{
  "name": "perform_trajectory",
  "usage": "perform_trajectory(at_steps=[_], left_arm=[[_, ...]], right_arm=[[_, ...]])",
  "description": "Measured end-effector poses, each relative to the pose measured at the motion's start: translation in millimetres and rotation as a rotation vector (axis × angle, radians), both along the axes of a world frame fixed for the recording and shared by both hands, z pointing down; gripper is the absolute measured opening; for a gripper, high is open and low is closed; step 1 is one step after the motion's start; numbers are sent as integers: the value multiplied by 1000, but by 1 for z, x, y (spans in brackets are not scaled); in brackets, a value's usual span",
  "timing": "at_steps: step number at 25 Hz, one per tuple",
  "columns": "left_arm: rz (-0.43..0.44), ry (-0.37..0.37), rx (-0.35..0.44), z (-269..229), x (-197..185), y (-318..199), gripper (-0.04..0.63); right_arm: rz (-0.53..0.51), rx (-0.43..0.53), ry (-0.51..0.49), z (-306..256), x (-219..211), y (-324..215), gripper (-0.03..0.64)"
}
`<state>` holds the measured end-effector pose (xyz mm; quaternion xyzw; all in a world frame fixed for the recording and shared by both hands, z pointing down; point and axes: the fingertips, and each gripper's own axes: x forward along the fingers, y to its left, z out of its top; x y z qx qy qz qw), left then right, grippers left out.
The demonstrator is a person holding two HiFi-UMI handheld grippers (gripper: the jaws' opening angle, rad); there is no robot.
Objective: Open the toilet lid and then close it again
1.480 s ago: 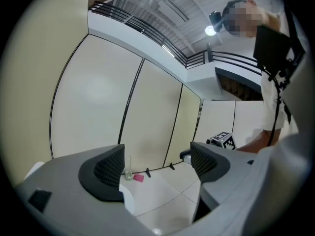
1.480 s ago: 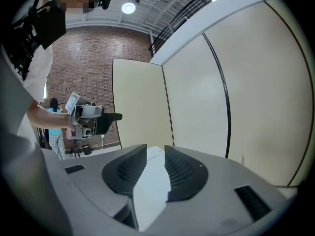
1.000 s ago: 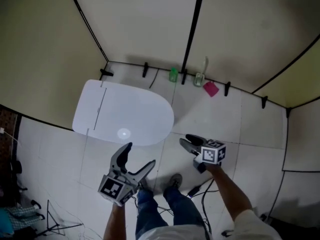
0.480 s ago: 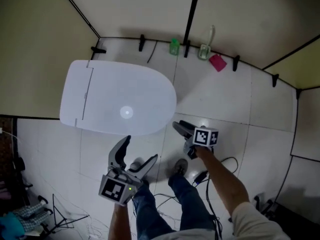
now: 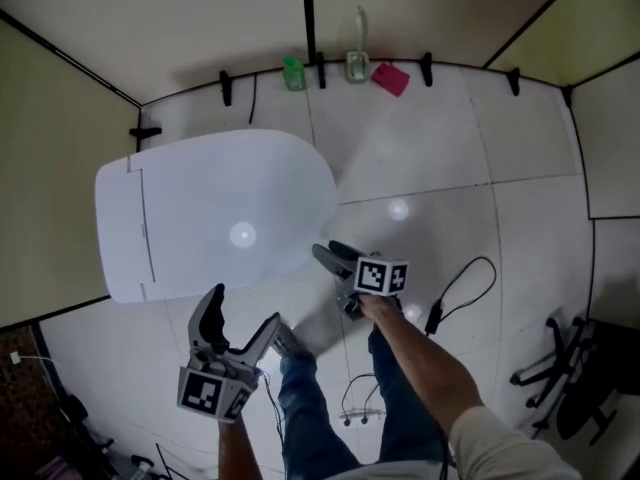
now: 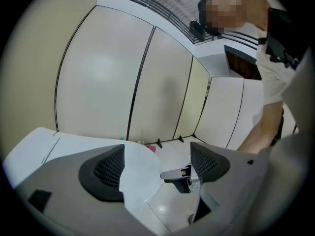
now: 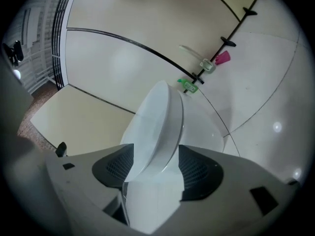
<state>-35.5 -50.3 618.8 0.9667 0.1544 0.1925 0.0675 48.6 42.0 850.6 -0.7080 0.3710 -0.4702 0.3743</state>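
Note:
The white toilet (image 5: 215, 208) stands with its lid down flat, its hinge end at the left. My right gripper (image 5: 328, 258) hovers just off the toilet's front rim and points at it. In the right gripper view the lid's front edge (image 7: 162, 127) shows tilted in the gap between the jaws of the right gripper (image 7: 155, 166). Those jaws have just been opening, and their pads press on nothing. My left gripper (image 5: 242, 310) hangs open below the toilet's near side, apart from it. Between its jaws in the left gripper view (image 6: 157, 168) lie the lid (image 6: 133, 166) and the right gripper (image 6: 179, 173).
A green bottle (image 5: 292, 71), a clear bottle (image 5: 357, 63) and a pink object (image 5: 390, 78) stand along the partition at the back. A black cable (image 5: 455, 288) loops on the tiled floor at the right, near a chair base (image 5: 570, 378). The person's legs (image 5: 310, 388) are below the grippers.
Both grippers have sunk lower. The right one has rolled, spread its jaws wider and now lies close to the toilet's front rim. The head view has swung right.

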Motion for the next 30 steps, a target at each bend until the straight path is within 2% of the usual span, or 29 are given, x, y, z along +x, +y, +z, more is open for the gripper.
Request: perform_trajectory(at_steps=[4,7,13,14,17,18,19,20,21,24,27,29,30], left_arm=[[16,-26,6,9,-10,-12,413],[12,-31,-6,17,-16,-16,413],[-5,-44,-21,23,-27,-16,413],[-8,-42,-20,23,-29,-16,413],[-22,-46,-17,25,-34,-21,413],[-31,-46,-5,26,-37,-24,413],[-39,-44,27,27,-39,-28,413],[-42,-42,87,30,-42,-32,414],[-39,-50,181,34,-44,-36,414],[9,-141,552,67,-48,-47,416],[108,-149,897,115,-33,-42,419],[177,-146,1067,142,-15,-29,420],[207,-149,1113,154,-6,-21,420]], right_arm=[[79,22,-8,2,7,-9,276],[111,-9,-20,6,11,-11,279],[214,13,-156,16,21,-3,271],[219,20,-173,17,22,-1,225],[215,33,-188,9,19,5,185],[212,32,-185,3,17,7,123],[210,30,-177,-4,15,8,90],[204,26,-168,-11,14,8,86],[196,21,-160,-19,14,9,84],[164,10,-129,-42,14,11,75],[128,-7,-75,-64,16,14,71],[116,-9,-61,-77,15,14,69],[116,2,-59,-83,15,13,67]])
